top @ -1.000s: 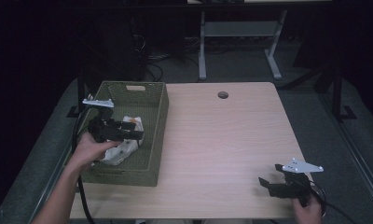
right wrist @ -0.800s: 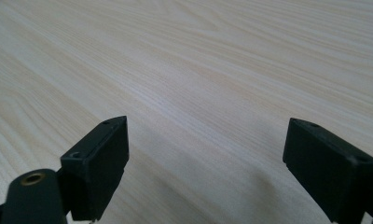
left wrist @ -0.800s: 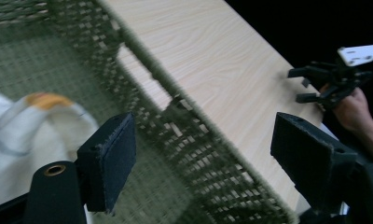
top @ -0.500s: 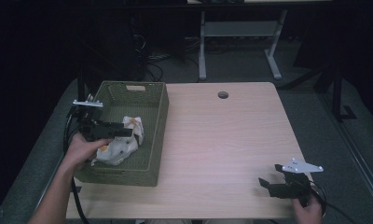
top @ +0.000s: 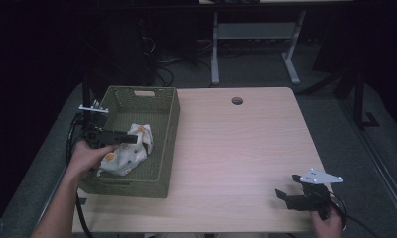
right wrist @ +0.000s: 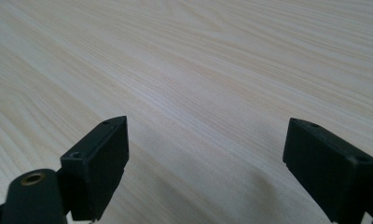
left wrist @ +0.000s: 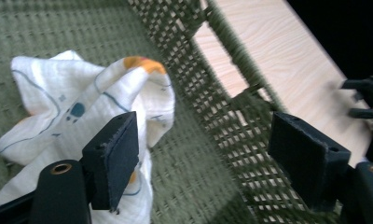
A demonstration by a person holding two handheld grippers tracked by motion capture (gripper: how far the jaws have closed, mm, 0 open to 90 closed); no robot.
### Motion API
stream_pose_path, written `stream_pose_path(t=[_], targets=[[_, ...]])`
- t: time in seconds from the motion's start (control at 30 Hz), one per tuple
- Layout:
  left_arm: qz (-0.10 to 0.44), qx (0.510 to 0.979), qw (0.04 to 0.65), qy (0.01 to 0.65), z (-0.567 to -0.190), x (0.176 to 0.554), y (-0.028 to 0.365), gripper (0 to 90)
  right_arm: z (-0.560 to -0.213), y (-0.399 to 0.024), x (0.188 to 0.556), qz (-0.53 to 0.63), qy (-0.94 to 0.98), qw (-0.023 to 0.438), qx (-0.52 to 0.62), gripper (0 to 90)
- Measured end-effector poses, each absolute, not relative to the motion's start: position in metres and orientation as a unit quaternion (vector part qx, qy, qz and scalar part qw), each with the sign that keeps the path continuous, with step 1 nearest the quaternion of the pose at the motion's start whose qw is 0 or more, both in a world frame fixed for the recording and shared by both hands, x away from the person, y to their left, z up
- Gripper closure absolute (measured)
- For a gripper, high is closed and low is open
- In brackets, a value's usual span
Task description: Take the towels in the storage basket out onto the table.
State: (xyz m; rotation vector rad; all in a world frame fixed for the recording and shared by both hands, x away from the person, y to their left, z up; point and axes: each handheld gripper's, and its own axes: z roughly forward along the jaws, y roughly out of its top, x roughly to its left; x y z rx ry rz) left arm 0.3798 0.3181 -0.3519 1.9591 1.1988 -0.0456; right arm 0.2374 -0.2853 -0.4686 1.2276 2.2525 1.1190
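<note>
a: cloth (top: 127,151) first. it lies crumpled in the green woven basket (top: 162,106) at the left side of the desk (top: 236,148), white with small orange and blue prints, bunched near the basket's left wall.

b: and the left claw (top: 132,139)?

a: it hangs inside the basket just over the cloth, aimed toward the right wall. in the left gripper view the jaws stand wide but have just been closing a little. the left pad (left wrist: 112,158) sits against the edge of the cloth, and the right pad (left wrist: 306,156) is out by the basket's mesh wall. nothing is pinched between them, so it's released for now.

b: why that pose?

a: my guess is it's lining up on a raised fold. the peak with the orange patch stands up nicely, which gives the pads something to bite. the wide spread leaves room to straddle the bunch.

b: further right?

a: bare desk, with a round cable hole (top: 237,100) near the far edge. the right claw (top: 282,197) rests low at the near right corner, well apart from the basket. in the right gripper view its jaws gape over plain wood grain, grasping nothing. it looks parked to keep out of the way, maybe ready to take a corner of the cloth.
</note>
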Motion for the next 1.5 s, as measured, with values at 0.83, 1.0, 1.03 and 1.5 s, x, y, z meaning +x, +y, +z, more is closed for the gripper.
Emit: stream_pose_path(t=[0.83,1.0,1.03,1.5], targets=[[0.001,0.777,0.335,0.533,-0.366,0.393,0.322,28.0,-0.469,-0.281,0.236,0.390,0.800,0.168,0.424,14.0],[0.010,0.787,0.294,0.543,-0.373,0.396,0.317,35.8,-0.468,-0.281,0.236,0.391,0.800,0.168,0.423,14.0],[0.018,0.789,0.279,0.547,-0.373,0.396,0.316,35.8,-0.468,-0.281,0.236,0.391,0.800,0.168,0.423,14.0],[0.025,0.806,0.223,0.548,-0.388,0.405,0.302,67.0,-0.468,-0.280,0.234,0.390,0.806,0.163,0.414,14.0]])
